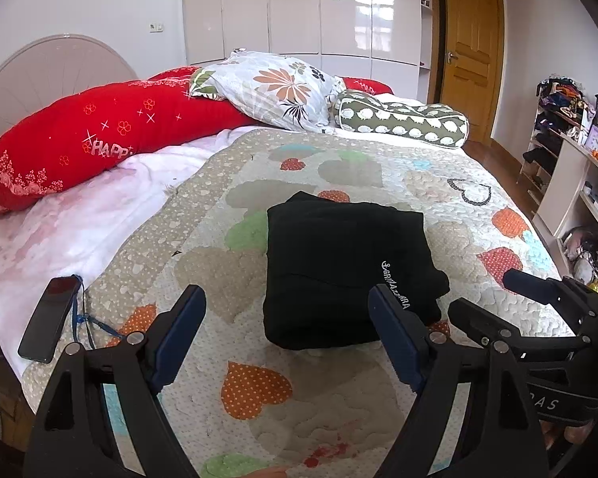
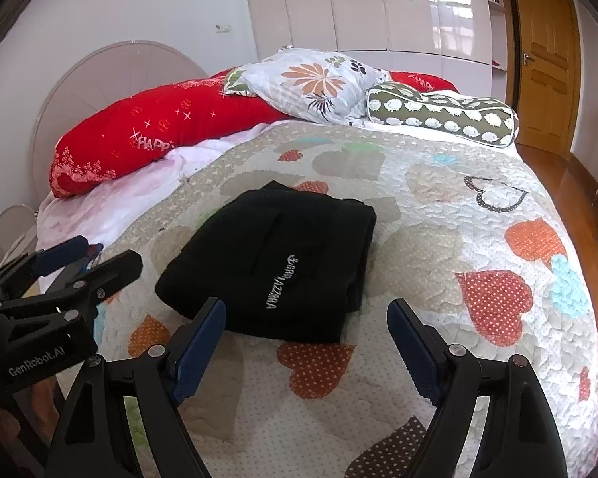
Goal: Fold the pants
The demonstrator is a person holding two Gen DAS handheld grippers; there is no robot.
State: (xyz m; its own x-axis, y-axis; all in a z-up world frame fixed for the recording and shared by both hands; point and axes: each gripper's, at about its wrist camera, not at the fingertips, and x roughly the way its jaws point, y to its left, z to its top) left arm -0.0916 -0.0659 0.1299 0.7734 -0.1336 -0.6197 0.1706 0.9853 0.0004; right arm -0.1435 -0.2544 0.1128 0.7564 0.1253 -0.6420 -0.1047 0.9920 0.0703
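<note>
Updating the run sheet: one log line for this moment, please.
pants: folded on quilt | left gripper: open, empty | right gripper: open, empty

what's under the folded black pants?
The black pants lie folded on the heart-print quilt, which shows on all sides. The quilt directly beneath and the inner layers of the fold are covered, so anything there can't be seen.

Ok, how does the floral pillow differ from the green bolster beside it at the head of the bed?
The floral pillow is flat and squarish; the green bolster is a long cylinder. The floral pillow is pale with orange flowers and dark paw prints; the green bolster is olive with rows of small white shapes. The floral pillow leans on the red cushion; the green bolster lies nearer the door side. Both sit beyond the folded black pants.
</note>
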